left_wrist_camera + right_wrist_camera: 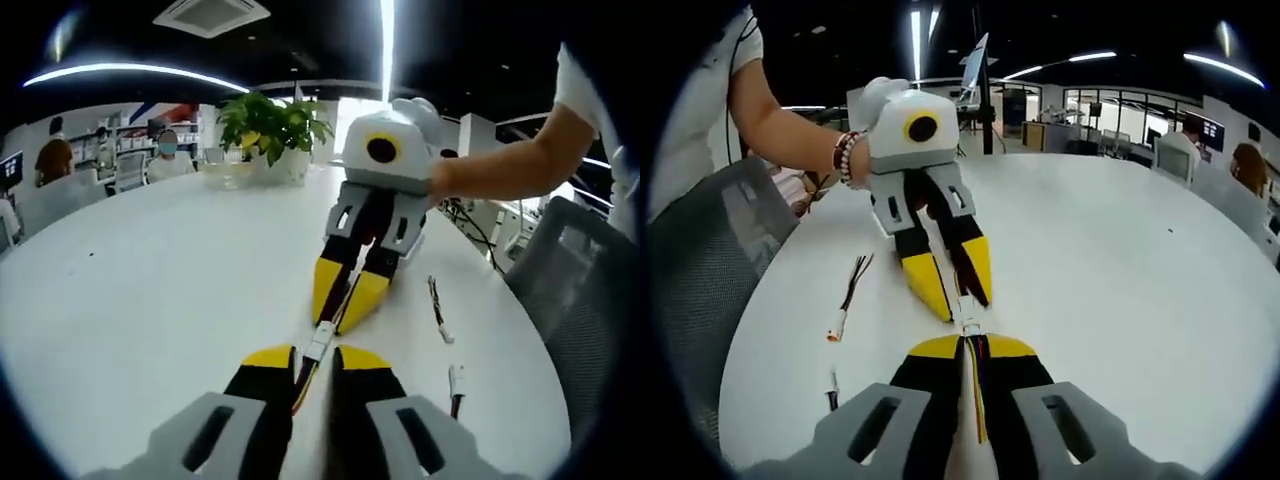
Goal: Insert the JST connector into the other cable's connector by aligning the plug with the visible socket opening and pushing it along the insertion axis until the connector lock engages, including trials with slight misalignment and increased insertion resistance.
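In the left gripper view, my left gripper (315,360) is shut on a red-and-yellow wired cable (303,385). Its white JST connector (320,343) sticks out ahead of the yellow tips. Facing it, the right gripper (342,303) points down at that connector, shut on its own cable. In the right gripper view, my right gripper (972,348) is shut on coloured wires (976,395). A white connector (968,312) lies between its tips and the left gripper (958,290). The two connectors meet tip to tip; I cannot tell whether they are mated.
The round white table (150,290) carries two spare cables (438,310) (456,385) near its edge, also seen as loose cables (847,290). A potted plant (270,125) stands at the back. A grey chair (580,290) (710,250) sits beside the table.
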Motion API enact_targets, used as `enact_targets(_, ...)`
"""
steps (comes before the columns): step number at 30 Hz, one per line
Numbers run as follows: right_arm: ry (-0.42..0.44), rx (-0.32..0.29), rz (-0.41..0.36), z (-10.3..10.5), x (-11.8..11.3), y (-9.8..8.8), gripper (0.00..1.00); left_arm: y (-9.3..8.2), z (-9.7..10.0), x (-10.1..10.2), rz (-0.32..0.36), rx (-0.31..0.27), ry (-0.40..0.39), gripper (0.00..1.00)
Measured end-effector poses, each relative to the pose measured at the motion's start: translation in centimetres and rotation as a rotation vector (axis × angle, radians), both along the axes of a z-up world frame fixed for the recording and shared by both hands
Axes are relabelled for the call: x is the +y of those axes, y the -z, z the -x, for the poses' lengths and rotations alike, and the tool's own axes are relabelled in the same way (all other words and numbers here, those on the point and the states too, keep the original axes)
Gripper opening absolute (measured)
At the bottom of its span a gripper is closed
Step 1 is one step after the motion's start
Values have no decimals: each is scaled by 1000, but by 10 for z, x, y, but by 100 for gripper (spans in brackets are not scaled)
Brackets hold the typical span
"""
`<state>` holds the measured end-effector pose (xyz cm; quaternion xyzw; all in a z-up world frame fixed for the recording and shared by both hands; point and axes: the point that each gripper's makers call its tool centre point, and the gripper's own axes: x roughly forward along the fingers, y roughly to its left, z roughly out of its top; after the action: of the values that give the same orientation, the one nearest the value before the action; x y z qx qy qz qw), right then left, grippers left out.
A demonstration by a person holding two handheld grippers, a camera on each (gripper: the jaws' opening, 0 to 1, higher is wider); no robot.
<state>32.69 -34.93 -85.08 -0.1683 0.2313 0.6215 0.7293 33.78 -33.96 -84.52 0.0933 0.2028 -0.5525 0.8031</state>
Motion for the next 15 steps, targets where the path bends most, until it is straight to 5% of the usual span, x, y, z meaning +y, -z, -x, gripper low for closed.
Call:
enact_targets(4,10,-6,7,-2,-1,0,8,-1,0,2,9,22,-8,9)
enact_targets(9,51,-4,0,-7,-6,-8,14,-19,-7,10,86,30,-76,13)
enact_targets(15,83,-21,-11,-4,-17,-25,15,-41,-1,19,100,2,-90,16)
